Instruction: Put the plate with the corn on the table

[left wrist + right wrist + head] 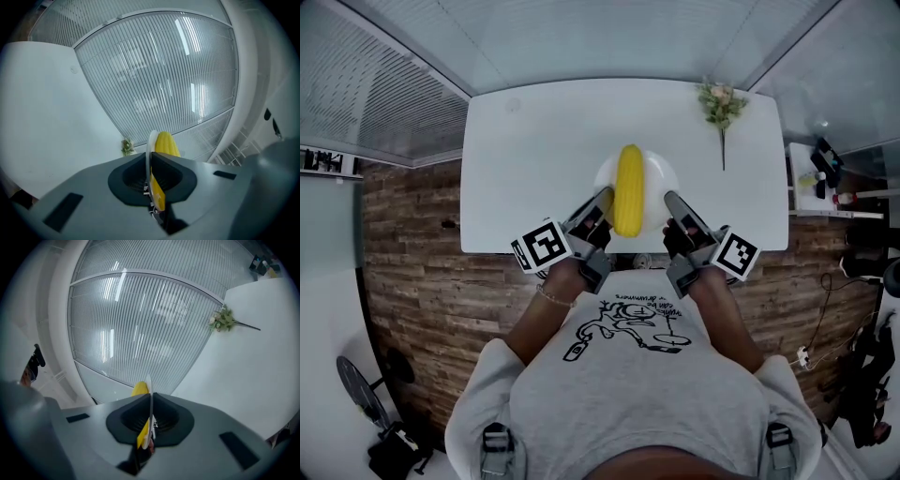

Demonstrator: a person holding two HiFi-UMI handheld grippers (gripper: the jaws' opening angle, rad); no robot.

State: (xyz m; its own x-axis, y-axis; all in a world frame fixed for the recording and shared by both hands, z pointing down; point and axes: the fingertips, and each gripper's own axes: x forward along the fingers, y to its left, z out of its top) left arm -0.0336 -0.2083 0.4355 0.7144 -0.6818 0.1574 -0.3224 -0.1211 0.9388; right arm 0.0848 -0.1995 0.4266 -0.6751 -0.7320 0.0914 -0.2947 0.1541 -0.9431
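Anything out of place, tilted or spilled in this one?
Nothing stands out. The corn lies centred on the plate, nothing spilled; the left gripper and right gripper are shut on its opposite rims. A flower sprig lies loose on the table, far right.

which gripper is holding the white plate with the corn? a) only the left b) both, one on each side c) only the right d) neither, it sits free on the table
B: the left gripper and the right gripper are each shut on the rim of the plate, on either side of the corn.
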